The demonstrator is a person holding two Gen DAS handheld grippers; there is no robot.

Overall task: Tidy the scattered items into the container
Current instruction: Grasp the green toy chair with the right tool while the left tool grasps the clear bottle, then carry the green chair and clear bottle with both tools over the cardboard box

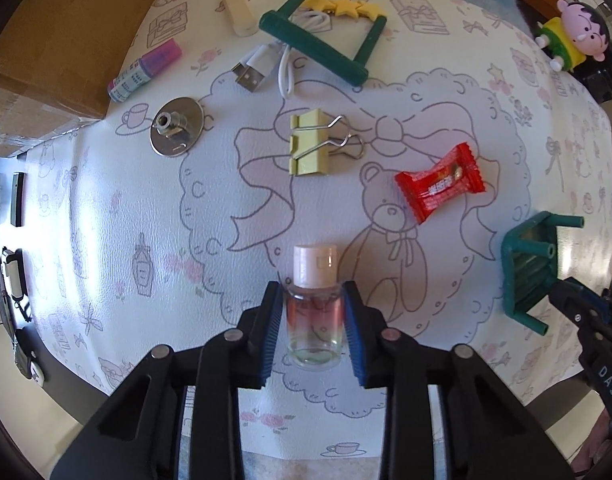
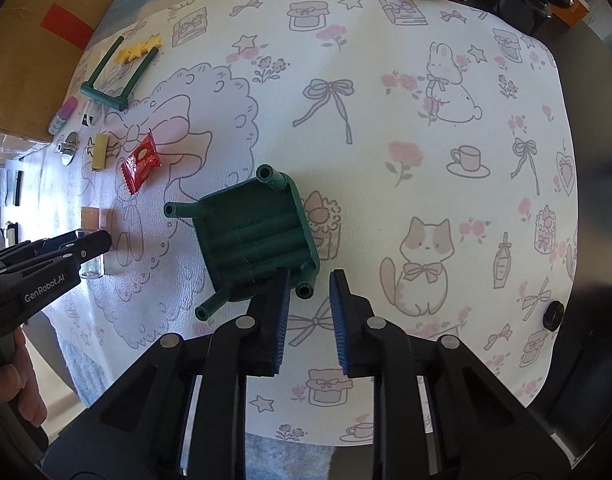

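Now gripping the bottle, stool next.
My left gripper (image 1: pixel 313 330) pinches the small bottle (image 1: pixel 314 316) between its pads; my right gripper (image 2: pixel 309 320) gapes, one stool (image 2: pixel 257 240) leg nearly between its pads; both then need carrying to the container.

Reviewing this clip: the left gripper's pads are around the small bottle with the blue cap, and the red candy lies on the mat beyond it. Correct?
Not quite: the cap is pale pink, not blue. The left wrist view shows it. The rest holds: the left gripper has its pads around the small bottle, and the red candy lies on the mat beyond it.
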